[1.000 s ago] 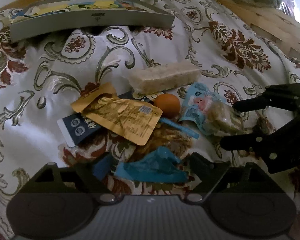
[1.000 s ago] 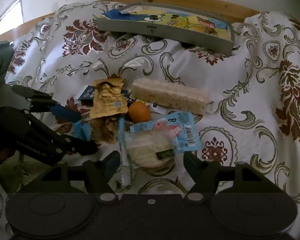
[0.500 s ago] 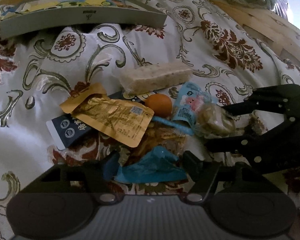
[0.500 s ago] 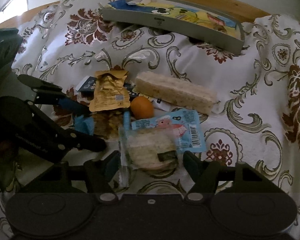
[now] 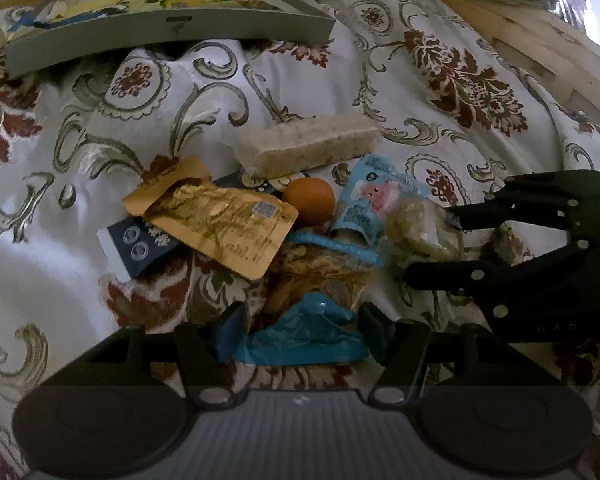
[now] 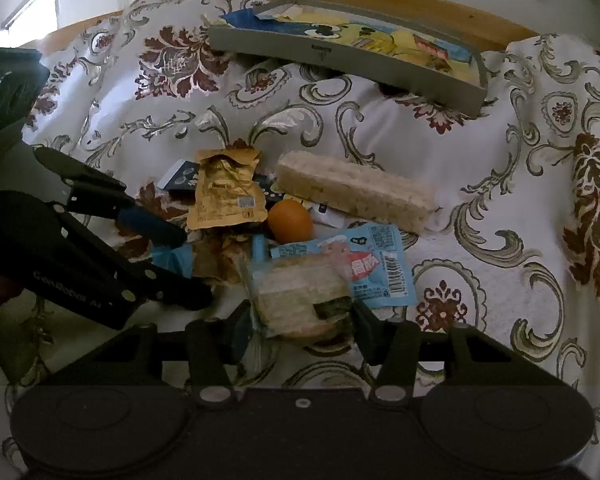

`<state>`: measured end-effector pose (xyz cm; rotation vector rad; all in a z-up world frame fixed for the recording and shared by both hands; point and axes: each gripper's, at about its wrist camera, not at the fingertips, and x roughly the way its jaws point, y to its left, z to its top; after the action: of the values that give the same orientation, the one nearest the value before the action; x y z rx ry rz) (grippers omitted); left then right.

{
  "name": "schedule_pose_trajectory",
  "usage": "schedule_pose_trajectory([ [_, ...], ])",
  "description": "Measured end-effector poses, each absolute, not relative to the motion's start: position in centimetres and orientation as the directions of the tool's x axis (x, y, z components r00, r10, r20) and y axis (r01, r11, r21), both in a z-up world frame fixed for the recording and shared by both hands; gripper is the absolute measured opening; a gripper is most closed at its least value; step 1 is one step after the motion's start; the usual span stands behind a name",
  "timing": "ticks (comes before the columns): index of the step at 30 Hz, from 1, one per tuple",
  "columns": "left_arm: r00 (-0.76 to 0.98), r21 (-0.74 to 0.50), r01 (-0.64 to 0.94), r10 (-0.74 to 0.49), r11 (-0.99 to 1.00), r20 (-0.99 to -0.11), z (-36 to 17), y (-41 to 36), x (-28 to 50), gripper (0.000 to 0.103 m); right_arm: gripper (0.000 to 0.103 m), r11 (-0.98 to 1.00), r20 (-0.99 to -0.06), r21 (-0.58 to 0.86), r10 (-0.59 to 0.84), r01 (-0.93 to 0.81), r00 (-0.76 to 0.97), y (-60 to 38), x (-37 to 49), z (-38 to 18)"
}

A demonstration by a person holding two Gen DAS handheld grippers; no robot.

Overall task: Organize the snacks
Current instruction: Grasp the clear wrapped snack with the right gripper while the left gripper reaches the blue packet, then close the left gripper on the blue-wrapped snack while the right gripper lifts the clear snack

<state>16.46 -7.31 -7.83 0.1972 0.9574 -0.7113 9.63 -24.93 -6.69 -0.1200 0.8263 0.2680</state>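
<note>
A pile of snacks lies on a floral cloth. My left gripper (image 5: pixel 300 328) is open around a crumpled blue wrapper (image 5: pixel 304 336). My right gripper (image 6: pixel 300 320) is open around a clear-wrapped rice cake (image 6: pixel 300 300); it also shows in the left wrist view (image 5: pixel 428 246). Beyond lie a gold pouch (image 5: pixel 220 224), an orange ball (image 5: pixel 310 200), a light blue packet (image 6: pixel 364 268), a long pale bar (image 6: pixel 356 190) and a dark blue packet (image 5: pixel 140 248). A grey tray (image 6: pixel 348 64) sits at the back.
The cloth (image 6: pixel 500 240) is rumpled, with a wooden board (image 6: pixel 380 0) behind the tray. A wooden edge (image 5: pixel 540 40) runs at the back right in the left wrist view. A window (image 6: pixel 32 8) is at the far left.
Both grippers have moved forward into the pile. The blue wrapper now sits between the left fingers and the rice cake between the right fingers.
</note>
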Motion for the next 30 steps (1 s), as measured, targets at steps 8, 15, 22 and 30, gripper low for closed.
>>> schedule_pose_trajectory([
  [8, 0.366, -0.148, 0.578, -0.416, 0.803, -0.832, -7.1, -6.9, 14.5, 0.064, 0.053, 0.956, -0.732, -0.003, 0.197, -0.292, 0.653, -24.8, 8.4, -6.4],
  [15, 0.376, -0.125, 0.5, -0.345, 0.857, -0.86, -6.6, -6.3, 13.1, 0.062, 0.053, 0.957, -0.72, 0.006, 0.205, -0.289, 0.663, -24.9, 7.6, -6.0],
  [22, 0.389, -0.12, 0.437, -0.308, 0.891, -0.868, -6.1, -5.1, 11.5, 0.062, 0.053, 0.948, -0.699, -0.003, 0.225, -0.318, 0.678, -24.3, 6.7, -5.4],
  [30, 0.411, -0.149, 0.392, -0.318, 0.908, -0.855, -4.8, -4.4, 11.6, 0.062, 0.053, 0.947, -0.696, 0.006, 0.235, -0.322, 0.678, -24.2, 6.2, -5.3],
])
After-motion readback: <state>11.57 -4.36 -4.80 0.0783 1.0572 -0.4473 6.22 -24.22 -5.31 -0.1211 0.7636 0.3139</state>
